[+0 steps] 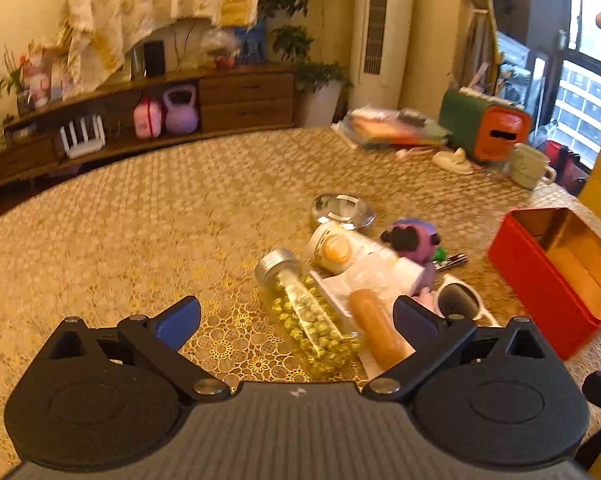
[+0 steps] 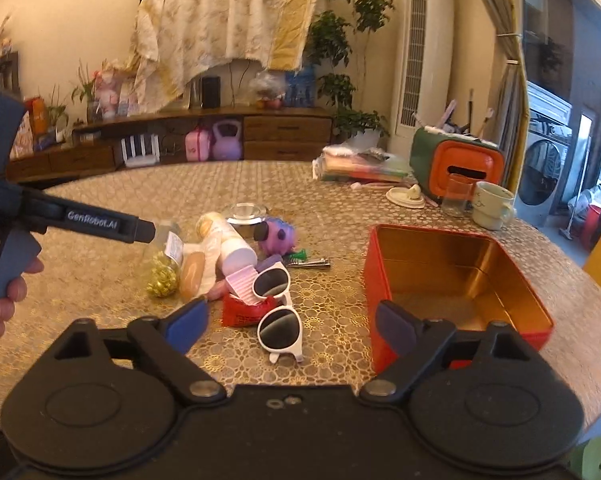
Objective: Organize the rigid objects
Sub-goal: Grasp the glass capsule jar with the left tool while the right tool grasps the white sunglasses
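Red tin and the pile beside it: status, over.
Left gripper open, over the bead bottle. Right gripper open, empty, over the white sunglasses. Red tin empty, nothing sorted yet. Path clear.

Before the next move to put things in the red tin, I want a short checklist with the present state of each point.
1. Red tin open, nothing visible inside: ok.
2. Right gripper open, nothing between its fingers: ok.
3. Left gripper open and holding nothing: ok.
4. White sunglasses lie apart from the tin, on the tablecloth just ahead of the right gripper: ok.
5. Clear bottle of gold beads lies on its side, close against the orange tube; free to grasp alone: cannot tell.
6. Pile is sorted: not ok, the purple toy and white bottle are still outside the tin.
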A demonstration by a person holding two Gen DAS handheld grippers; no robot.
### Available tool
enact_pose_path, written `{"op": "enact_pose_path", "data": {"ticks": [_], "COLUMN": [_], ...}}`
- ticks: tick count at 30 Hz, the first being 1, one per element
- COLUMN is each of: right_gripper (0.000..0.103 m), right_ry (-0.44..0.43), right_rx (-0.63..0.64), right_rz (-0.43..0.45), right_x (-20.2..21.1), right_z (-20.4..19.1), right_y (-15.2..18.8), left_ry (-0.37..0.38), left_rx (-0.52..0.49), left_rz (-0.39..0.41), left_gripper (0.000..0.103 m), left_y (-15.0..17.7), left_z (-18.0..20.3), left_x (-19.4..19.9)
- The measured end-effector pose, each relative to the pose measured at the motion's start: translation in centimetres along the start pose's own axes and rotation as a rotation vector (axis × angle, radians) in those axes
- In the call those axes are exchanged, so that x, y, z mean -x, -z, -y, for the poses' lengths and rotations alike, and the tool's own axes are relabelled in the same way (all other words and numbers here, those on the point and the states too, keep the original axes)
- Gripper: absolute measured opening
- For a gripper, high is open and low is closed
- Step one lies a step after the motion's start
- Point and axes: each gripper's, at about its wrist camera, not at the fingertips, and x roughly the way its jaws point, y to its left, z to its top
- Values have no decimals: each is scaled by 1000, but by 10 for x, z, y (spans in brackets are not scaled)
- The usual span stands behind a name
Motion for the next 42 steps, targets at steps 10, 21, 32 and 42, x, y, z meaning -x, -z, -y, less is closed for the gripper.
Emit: {"op": "enact_pose_path", "data": {"ticks": [10, 21, 32, 42], "right_gripper": [69, 35, 21, 5], "right_ry": [12, -25, -49, -36], "right_rx": [0, -67, -89, -104], "right_rz": [-118, -188, -207, -180], "right_x": [-71, -112, -125, -117], "right_z": [8, 16, 15, 18], "right_y": [0, -9, -10, -16], "left_ry": [-45, -51, 11, -14], "left_rx": [38, 60, 66, -11], "left_rz": [-92, -100, -106, -73], "left_gripper": [103, 103, 73, 53], "left_y": [0, 1, 4, 6], "left_z": [-2, -5, -9, -3], "left_x": [-54, -75, -78, -66]}}
